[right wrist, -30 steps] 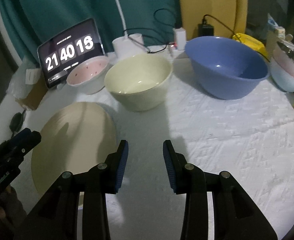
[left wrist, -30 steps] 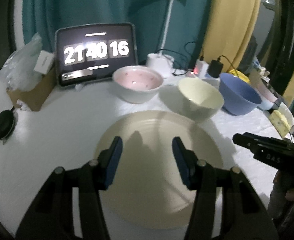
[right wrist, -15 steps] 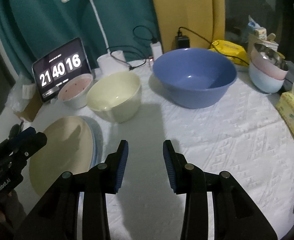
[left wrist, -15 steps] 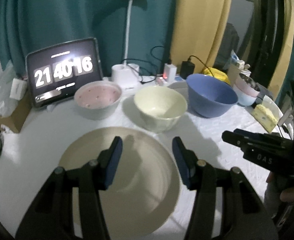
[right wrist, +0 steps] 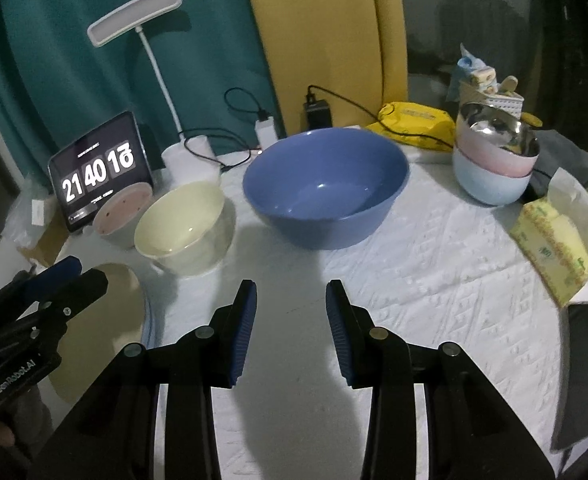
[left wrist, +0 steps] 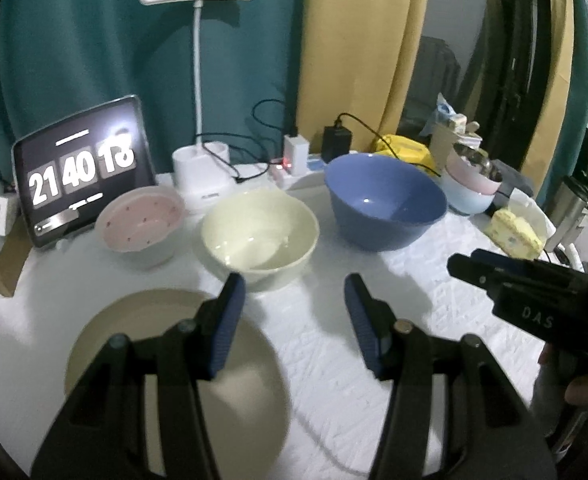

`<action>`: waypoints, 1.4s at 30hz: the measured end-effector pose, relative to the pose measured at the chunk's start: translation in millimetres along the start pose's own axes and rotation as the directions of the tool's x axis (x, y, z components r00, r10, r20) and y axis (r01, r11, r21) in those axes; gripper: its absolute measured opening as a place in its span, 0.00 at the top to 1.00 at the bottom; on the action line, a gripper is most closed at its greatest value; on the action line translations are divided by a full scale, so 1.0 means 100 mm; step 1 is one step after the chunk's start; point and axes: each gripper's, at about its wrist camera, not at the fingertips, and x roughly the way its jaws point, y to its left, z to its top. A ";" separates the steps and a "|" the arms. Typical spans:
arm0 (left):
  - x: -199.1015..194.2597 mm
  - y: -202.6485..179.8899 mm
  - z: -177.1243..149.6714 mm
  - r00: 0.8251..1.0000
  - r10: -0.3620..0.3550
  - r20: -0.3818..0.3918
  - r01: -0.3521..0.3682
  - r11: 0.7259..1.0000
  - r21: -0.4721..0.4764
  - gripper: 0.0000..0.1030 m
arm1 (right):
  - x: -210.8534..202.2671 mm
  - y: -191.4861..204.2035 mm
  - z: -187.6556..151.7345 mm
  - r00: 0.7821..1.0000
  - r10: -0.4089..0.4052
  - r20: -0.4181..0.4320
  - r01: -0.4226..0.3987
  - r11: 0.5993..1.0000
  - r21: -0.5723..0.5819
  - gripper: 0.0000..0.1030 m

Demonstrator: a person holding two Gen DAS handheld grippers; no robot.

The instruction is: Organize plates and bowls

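Left hand-held gripper (left wrist: 294, 292) hangs half-open, empty, above white-clothed desk (right wrist: 434, 280) | right hand-held gripper (right wrist: 291, 300) likewise parted, empty | round beige plate (left wrist: 166, 360) below left finger | cream bowl (left wrist: 260, 232) between pink bowl (left wrist: 140, 224) and large blue bowl (right wrist: 326, 184).

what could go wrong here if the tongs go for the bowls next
1. The cream bowl and pink bowl stand close together, perhaps touching; gripping one could nudge the other toward the tablet clock.
2. Charger cables trail just behind the blue bowl; a lift or push backward might snag them.
3. Both tongs, left and right, are open and empty, close side by side, so they might collide when reaching.
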 end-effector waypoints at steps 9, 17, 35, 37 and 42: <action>0.16 -0.20 0.14 1.000 -0.026 -0.008 0.027 1.000 0.015 0.32 | 0.00 -0.26 0.14 0.999 -0.022 0.026 0.021 1.000 0.022 0.63; 0.36 -0.34 0.31 1.000 -0.020 0.003 0.020 0.999 0.038 0.32 | 0.08 -0.48 0.29 0.998 -0.040 0.043 0.038 0.998 0.042 0.55; 0.86 -0.46 0.44 0.999 -0.024 0.024 0.023 0.999 0.035 0.32 | 0.57 -0.78 0.54 0.998 -0.052 0.032 0.049 0.995 0.084 0.52; 0.92 -0.48 0.44 1.000 -0.022 0.022 0.021 0.999 0.037 0.32 | 0.65 -0.80 0.55 0.998 -0.053 0.024 0.051 0.995 0.086 0.52; 1.04 -0.53 0.44 1.000 -0.012 0.011 0.011 0.999 0.046 0.32 | 0.81 -0.88 0.51 0.999 -0.050 0.003 0.049 0.994 0.098 0.52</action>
